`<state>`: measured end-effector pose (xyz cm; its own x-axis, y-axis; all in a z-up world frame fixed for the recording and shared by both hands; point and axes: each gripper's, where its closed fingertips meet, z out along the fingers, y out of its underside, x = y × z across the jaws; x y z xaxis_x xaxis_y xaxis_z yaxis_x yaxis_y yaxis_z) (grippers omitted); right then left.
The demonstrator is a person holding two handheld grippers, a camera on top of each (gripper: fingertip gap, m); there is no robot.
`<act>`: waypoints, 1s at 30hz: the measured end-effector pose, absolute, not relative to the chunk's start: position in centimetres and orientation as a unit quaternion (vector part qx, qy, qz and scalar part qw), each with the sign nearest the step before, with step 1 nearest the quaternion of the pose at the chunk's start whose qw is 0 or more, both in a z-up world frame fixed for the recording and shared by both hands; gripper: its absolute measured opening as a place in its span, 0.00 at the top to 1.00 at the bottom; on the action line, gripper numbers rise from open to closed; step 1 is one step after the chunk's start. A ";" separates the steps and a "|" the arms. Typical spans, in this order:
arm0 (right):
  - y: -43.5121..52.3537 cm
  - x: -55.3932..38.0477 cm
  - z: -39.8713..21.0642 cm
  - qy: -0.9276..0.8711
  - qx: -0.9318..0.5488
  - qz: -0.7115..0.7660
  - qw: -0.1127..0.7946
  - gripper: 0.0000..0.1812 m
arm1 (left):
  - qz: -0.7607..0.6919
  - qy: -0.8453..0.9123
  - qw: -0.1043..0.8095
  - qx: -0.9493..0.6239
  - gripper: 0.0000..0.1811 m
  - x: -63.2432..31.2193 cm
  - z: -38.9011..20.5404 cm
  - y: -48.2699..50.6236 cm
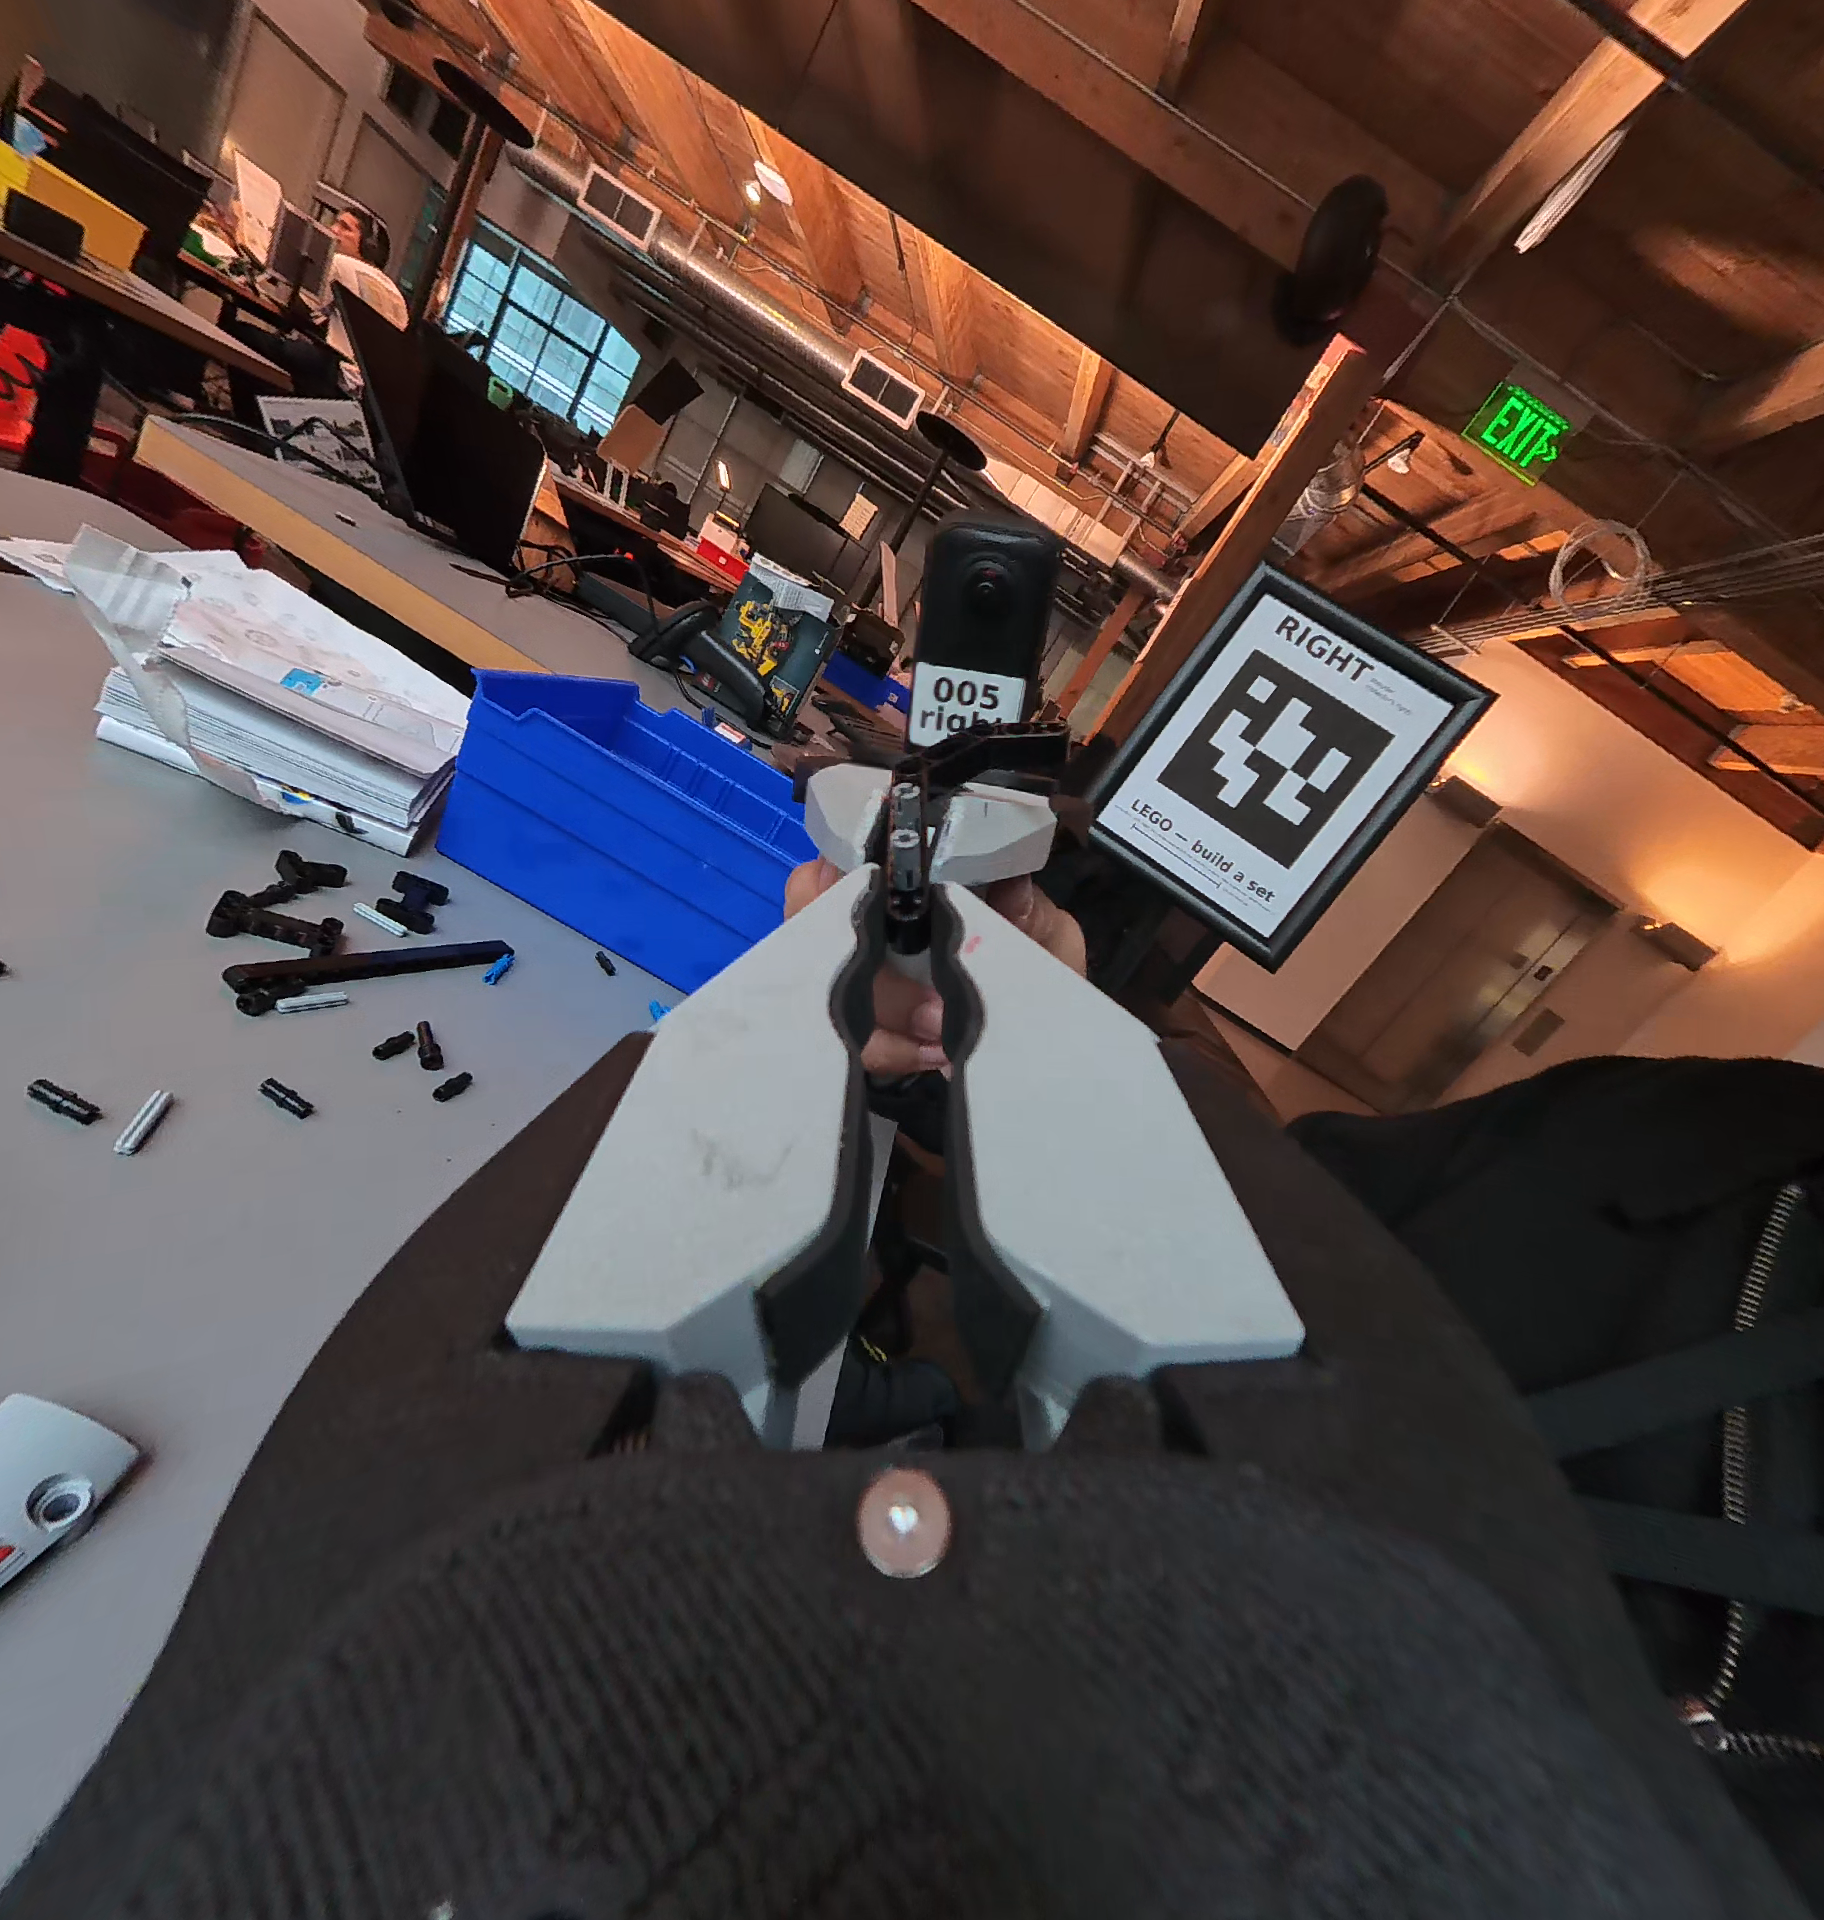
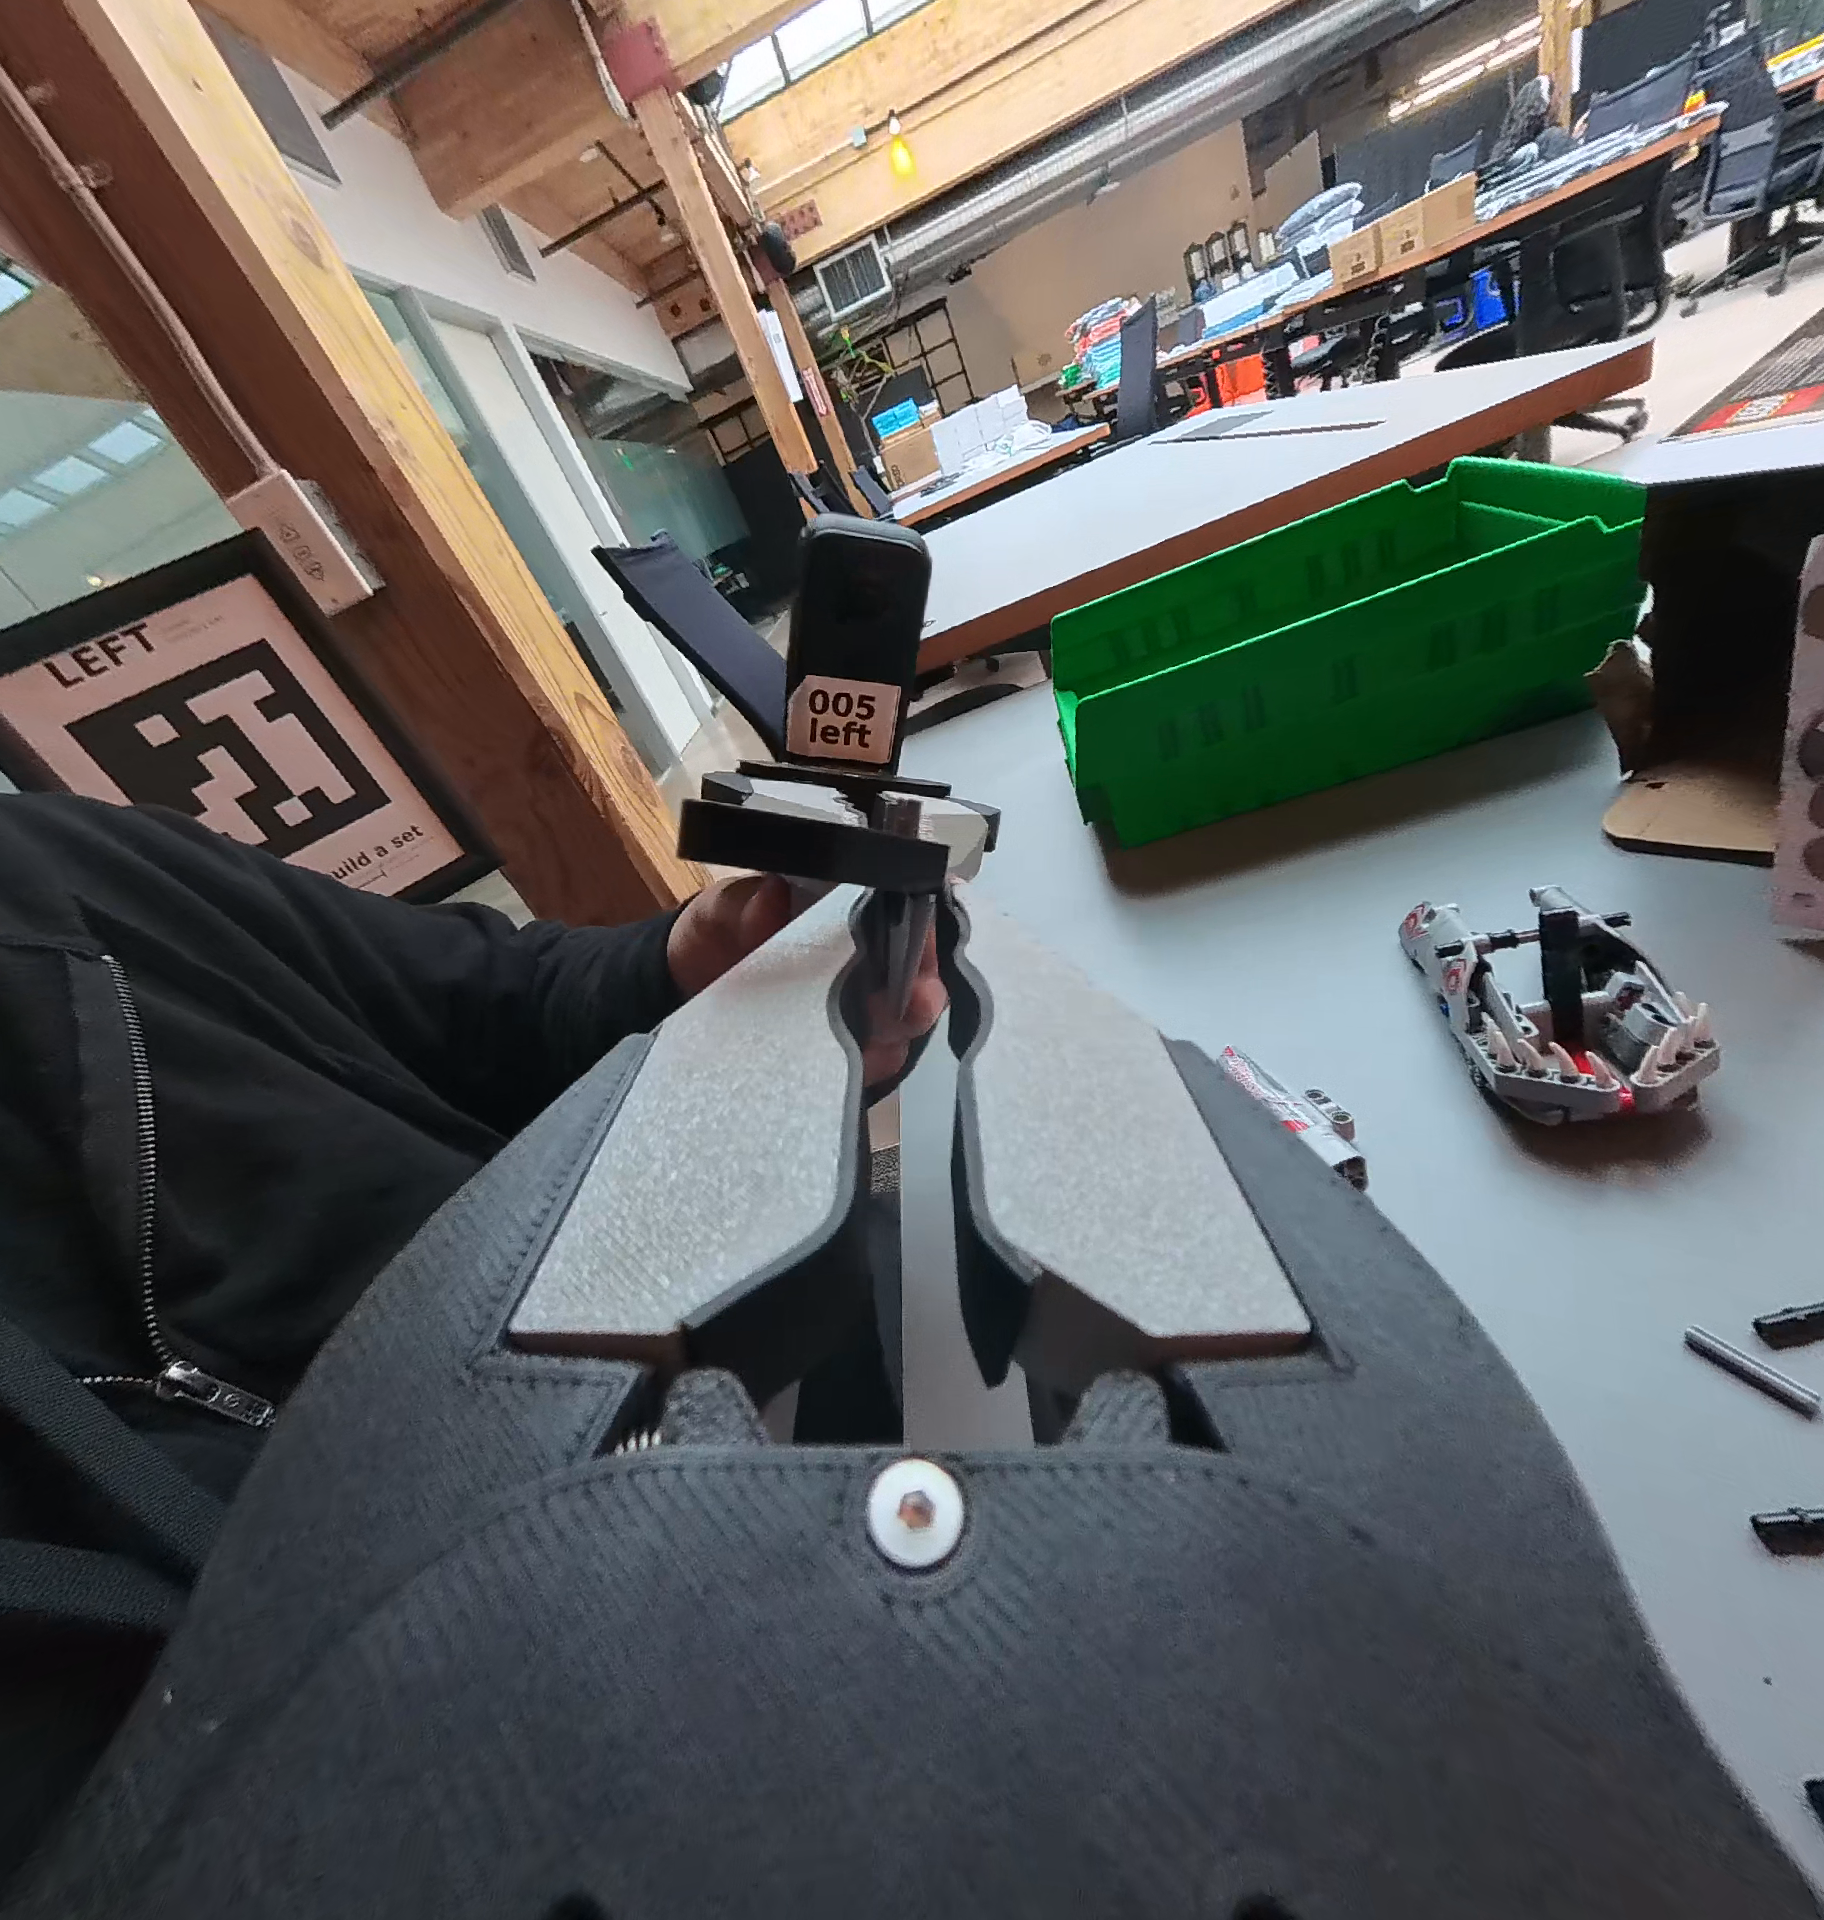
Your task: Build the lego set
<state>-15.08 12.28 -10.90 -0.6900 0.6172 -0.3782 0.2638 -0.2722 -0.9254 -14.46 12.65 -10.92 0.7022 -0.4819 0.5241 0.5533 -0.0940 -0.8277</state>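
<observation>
My left gripper (image 1: pixel 903 909) is shut on a small black and grey lego piece (image 1: pixel 904 847) with pins, held in the air off the table's edge. My right gripper (image 1: pixel 929 821) faces it tip to tip and carries a black angled lego beam (image 1: pixel 991 746). In the right wrist view my right gripper (image 2: pixel 903 930) is shut on a dark grey part (image 2: pixel 900 940) joined to a flat black beam (image 2: pixel 814 844), right against the left gripper (image 2: pixel 923 836). A part-built grey model with white teeth (image 2: pixel 1573 1023) lies on the table.
Loose black pins and beams (image 1: pixel 274 914), a long black beam (image 1: pixel 368 961), a blue bin (image 1: pixel 617 821) and a booklet stack (image 1: pixel 264 696) lie on the left. A green bin (image 2: pixel 1344 644), a cardboard box (image 2: pixel 1739 665), a grey panel (image 2: pixel 1292 1112) and loose pins (image 2: pixel 1796 1325) lie on the right. The tips of both grippers are at nearly the same place.
</observation>
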 end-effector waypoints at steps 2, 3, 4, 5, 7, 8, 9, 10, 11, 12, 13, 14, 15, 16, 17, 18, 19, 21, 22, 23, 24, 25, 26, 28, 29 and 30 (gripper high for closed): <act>12.2 -15.1 -11.0 -0.592 -0.371 0.705 0.121 0.97 | -0.385 -0.028 0.670 -0.633 0.97 -14.4 -11.0 12.7; 12.1 -15.1 -11.1 -0.593 -0.370 0.705 0.120 0.97 | -0.386 -0.028 0.670 -0.634 0.97 -14.4 -11.0 12.7; 12.1 -15.1 -11.1 -0.595 -0.370 0.704 0.120 0.97 | -0.386 -0.029 0.669 -0.634 0.97 -14.5 -11.0 12.7; 12.1 -15.1 -11.1 -0.596 -0.370 0.703 0.120 0.97 | -0.387 -0.030 0.668 -0.635 0.97 -14.5 -11.0 12.7; 12.2 -15.1 -11.2 -0.597 -0.370 0.701 0.122 0.97 | -0.391 -0.029 0.664 -0.637 0.97 -14.4 -11.2 12.8; 12.2 -15.1 -11.2 -0.598 -0.370 0.701 0.121 0.97 | -0.393 -0.030 0.663 -0.636 0.97 -14.4 -11.2 12.7; 12.1 -15.1 -11.3 -0.599 -0.370 0.700 0.121 0.98 | -0.395 -0.032 0.663 -0.635 0.97 -14.5 -11.3 12.7; 12.1 -15.1 -11.3 -0.601 -0.369 0.699 0.122 0.98 | -0.398 -0.033 0.662 -0.634 0.97 -14.5 -11.3 12.7; 12.1 -15.1 -11.4 -0.604 -0.368 0.695 0.126 0.98 | -0.401 -0.035 0.660 -0.634 0.96 -14.6 -11.3 12.7; 12.0 -15.0 -11.5 -0.608 -0.366 0.692 0.129 0.98 | -0.404 -0.038 0.659 -0.634 0.96 -14.7 -11.3 12.7; 12.0 -15.0 -11.5 -0.611 -0.364 0.691 0.133 0.98 | -0.404 -0.034 0.657 -0.636 0.96 -14.6 -11.3 12.7; 11.8 -14.9 -11.4 -0.613 -0.360 0.691 0.134 0.98 | -0.403 -0.026 0.658 -0.636 0.96 -14.5 -11.2 12.6; 11.7 -14.8 -11.4 -0.614 -0.359 0.690 0.133 0.98 | -0.398 -0.017 0.661 -0.636 0.96 -14.4 -11.1 12.4; 11.7 -14.8 -11.4 -0.616 -0.359 0.689 0.132 0.99 | -0.388 -0.013 0.664 -0.639 0.96 -14.4 -11.1 12.4; 11.6 -14.7 -11.4 -0.621 -0.356 0.686 0.135 1.00 | -0.378 -0.009 0.669 -0.640 0.96 -14.4 -11.0 12.3; 11.6 -14.7 -11.6 -0.631 -0.353 0.676 0.143 1.00 | -0.366 -0.007 0.673 -0.643 0.97 -14.3 -11.1 12.2; 11.7 -14.7 -12.0 -0.647 -0.351 0.658 0.160 1.00 | -0.348 -0.006 0.674 -0.651 0.97 -14.4 -11.3 12.3; 11.8 -14.5 -12.2 -0.668 -0.345 0.636 0.176 1.00 | -0.327 0.008 0.672 -0.664 0.97 -14.2 -11.6 12.4; 11.8 -14.4 -12.2 -0.669 -0.345 0.635 0.173 1.00 | -0.338 0.008 0.667 -0.664 0.97 -14.0 -11.5 12.4; 11.9 -14.4 -12.3 -0.670 -0.346 0.634 0.170 1.00 | -0.342 0.004 0.664 -0.664 0.97 -14.1 -11.5 12.4; 11.9 -14.4 -12.5 -0.674 -0.348 0.630 0.167 1.00 | -0.336 0.004 0.667 -0.665 0.97 -14.1 -11.7 12.5; 12.0 -14.4 -12.7 -0.679 -0.350 0.624 0.166 1.00 | -0.332 0.002 0.667 -0.667 0.97 -14.1 -11.9 12.6; 12.1 -14.5 -12.8 -0.681 -0.351 0.621 0.168 1.00 | -0.333 0.000 0.665 -0.668 0.97 -14.1 -12.0 12.6; 12.1 -14.4 -12.9 -0.684 -0.350 0.618 0.166 1.00 | -0.328 0.003 0.666 -0.670 0.97 -14.1 -12.1 12.7; 12.1 -14.3 -12.9 -0.686 -0.349 0.617 0.166 1.00 | -0.322 0.006 0.666 -0.673 0.97 -14.1 -12.1 12.7; 12.1 -14.3 -12.9 -0.687 -0.347 0.616 0.166 1.00 | -0.318 0.009 0.667 -0.673 0.97 -14.0 -12.0 12.7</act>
